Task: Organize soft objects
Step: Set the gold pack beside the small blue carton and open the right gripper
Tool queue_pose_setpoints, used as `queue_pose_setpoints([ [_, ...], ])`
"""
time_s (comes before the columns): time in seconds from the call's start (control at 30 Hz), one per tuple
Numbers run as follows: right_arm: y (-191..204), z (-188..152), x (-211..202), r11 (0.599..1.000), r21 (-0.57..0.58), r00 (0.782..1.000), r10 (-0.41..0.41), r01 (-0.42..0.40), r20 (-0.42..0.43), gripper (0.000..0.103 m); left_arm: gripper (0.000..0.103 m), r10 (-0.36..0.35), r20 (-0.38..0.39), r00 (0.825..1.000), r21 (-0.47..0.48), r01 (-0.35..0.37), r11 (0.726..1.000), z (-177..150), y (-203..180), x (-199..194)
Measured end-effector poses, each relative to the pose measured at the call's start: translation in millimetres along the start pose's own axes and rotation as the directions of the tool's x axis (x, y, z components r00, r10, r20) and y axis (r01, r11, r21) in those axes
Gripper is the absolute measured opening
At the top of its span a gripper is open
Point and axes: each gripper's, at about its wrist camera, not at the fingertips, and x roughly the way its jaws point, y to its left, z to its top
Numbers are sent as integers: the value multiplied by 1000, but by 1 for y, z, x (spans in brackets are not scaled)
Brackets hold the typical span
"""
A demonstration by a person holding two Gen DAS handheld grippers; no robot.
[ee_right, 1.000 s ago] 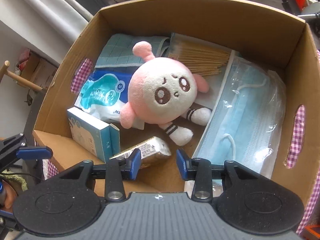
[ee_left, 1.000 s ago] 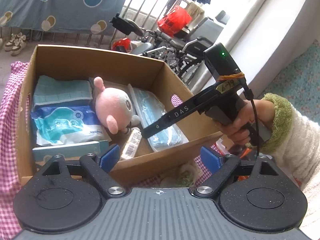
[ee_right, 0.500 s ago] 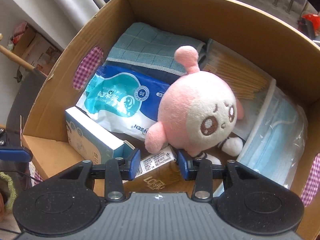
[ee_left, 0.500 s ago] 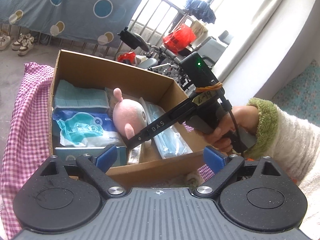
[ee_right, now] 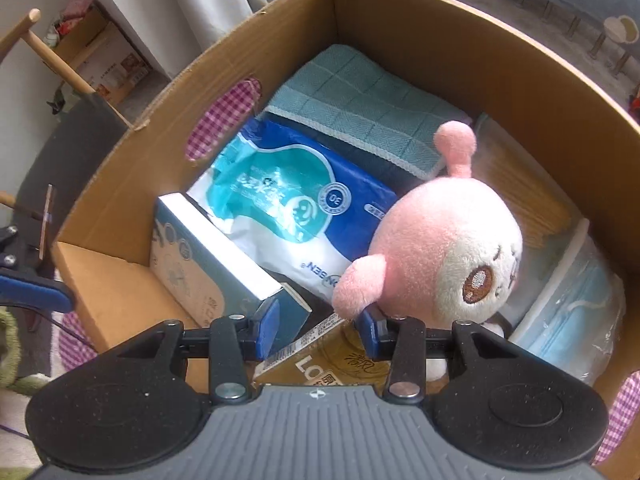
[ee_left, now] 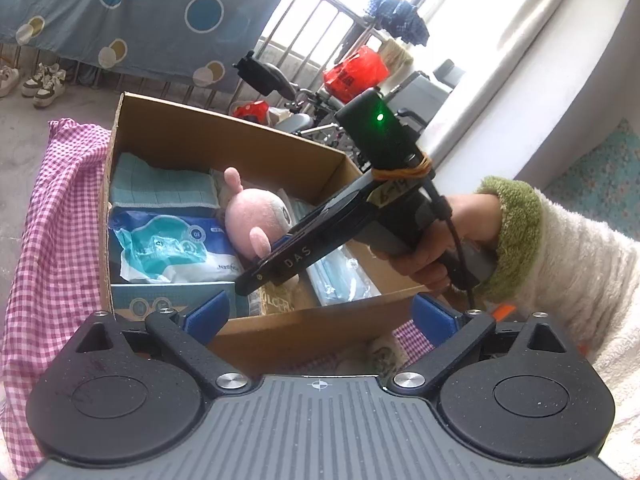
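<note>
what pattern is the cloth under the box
Pink-and-white gingham cloth, clearest in the left wrist view.

Both grippers were black, with ribbed grey bodies, round textured discs, silver screws and blue fingers [ee_left: 208, 314]. The right gripper [ee_left: 256, 280] bore white "DAS" lettering, a green light, an orange rubber band, a handwritten label and a black cable. Its holder's hand [ee_left: 430, 248] was bare-skinned, emerging from a fleecy cream sleeve cuffed in green.
</note>
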Motion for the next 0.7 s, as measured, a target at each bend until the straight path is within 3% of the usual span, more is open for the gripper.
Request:
queue_pose_setpoints([
  [0.17,-19,7,2,992,111,998,64,-61,-26,44,102,15,-12,1000,25,-15,1000,-1,-3,-2],
  [0.4,-24,3,-26,974,159,985,149,-161,84,46,102,26,-13,1000,58,-25,998,-5,-3,-4],
  [0.53,-18,-1,0,930,205,950,312,-306,-1,46,102,21,-25,999,58,-20,998,-4,-3,-2],
  [0.7,-15,1,23,922,213,934,347,-324,-81,52,102,20,-21,1000,69,-18,997,-6,-4,-4],
])
